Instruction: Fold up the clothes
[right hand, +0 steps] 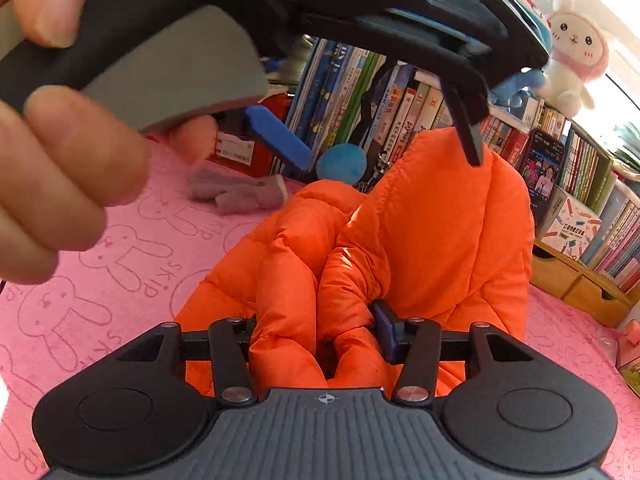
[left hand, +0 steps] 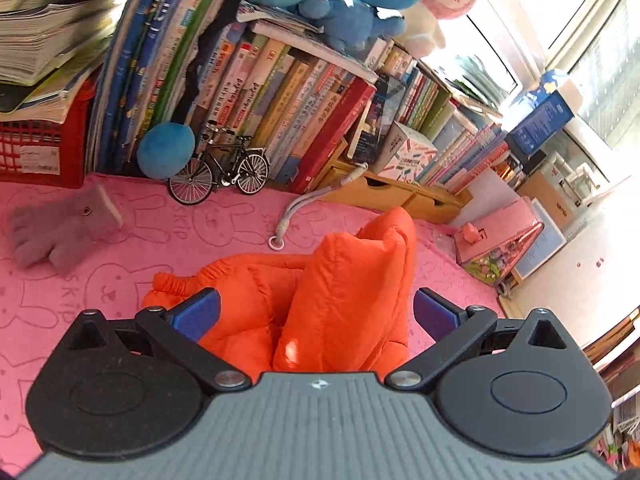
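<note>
Left gripper point(left hand: 316, 312): jaws wide apart, clear of jacket point(left hand: 320, 300) | Right gripper point(right hand: 320, 332): jaws partly apart, orange folds bunched between them, grip unclear | Jacket: heaped on pink cloth point(left hand: 120, 240) | Glove point(left hand: 60, 232) beside, bicycle point(left hand: 218, 172) by books point(left hand: 280, 100)

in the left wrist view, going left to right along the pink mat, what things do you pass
grey knitted glove → small black model bicycle → puffy orange padded jacket → pink plastic toy box

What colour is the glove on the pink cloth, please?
Grey glove, clearest in the left wrist view.
</note>
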The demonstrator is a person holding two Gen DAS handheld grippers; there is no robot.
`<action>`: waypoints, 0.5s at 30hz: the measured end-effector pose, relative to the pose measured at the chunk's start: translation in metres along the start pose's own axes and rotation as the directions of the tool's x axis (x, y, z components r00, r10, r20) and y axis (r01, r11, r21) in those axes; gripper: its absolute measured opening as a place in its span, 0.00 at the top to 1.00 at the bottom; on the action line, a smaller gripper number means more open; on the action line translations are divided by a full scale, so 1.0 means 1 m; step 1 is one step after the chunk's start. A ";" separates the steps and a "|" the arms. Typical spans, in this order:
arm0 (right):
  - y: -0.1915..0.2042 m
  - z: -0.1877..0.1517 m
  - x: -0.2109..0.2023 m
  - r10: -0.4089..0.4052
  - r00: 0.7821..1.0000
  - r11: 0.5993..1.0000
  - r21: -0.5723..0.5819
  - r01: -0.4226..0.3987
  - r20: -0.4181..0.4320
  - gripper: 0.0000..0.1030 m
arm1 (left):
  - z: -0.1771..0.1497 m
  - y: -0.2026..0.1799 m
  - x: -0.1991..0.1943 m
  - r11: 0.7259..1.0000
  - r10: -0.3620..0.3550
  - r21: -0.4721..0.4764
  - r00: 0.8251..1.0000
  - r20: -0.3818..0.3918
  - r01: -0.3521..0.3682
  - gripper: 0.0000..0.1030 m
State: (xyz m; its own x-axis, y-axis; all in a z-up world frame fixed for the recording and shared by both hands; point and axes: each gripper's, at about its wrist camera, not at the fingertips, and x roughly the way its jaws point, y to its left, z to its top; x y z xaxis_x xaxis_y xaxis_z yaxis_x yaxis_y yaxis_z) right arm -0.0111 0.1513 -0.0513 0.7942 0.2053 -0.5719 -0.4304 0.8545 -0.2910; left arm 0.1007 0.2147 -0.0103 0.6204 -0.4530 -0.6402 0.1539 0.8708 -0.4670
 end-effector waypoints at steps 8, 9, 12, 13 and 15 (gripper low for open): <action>0.031 -0.023 -0.020 0.015 0.989 0.990 -0.140 0.005 0.145 0.07 | -0.008 0.006 0.031 0.977 0.198 0.093 0.980 -0.034 -0.194 0.30; 0.032 -0.030 -0.029 0.024 0.985 0.986 -0.164 0.005 0.173 0.05 | -0.007 0.009 0.029 0.972 0.215 0.102 0.976 -0.029 -0.211 0.31; 0.023 -0.056 -0.056 0.033 0.972 0.977 -0.211 0.018 0.235 0.00 | -0.005 0.019 0.023 0.958 0.260 0.127 0.965 -0.016 -0.256 0.31; 0.018 -0.064 -0.062 0.029 0.970 0.975 -0.219 0.025 0.239 0.00 | -0.005 0.024 0.020 0.956 0.269 0.125 0.963 -0.013 -0.265 0.31; 0.005 -0.077 -0.066 -0.004 0.979 0.976 -0.211 0.047 0.202 0.00 | -0.004 0.033 0.014 0.953 0.286 0.113 0.958 -0.010 -0.283 0.31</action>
State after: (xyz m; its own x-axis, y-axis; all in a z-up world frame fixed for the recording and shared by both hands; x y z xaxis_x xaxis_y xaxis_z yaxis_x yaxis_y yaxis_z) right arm -0.0989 0.1054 -0.0746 0.8662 0.2945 -0.4037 -0.4731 0.7434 -0.4727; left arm 0.1109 0.2363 -0.0372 0.6304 -0.1875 -0.7533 0.0582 0.9791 -0.1950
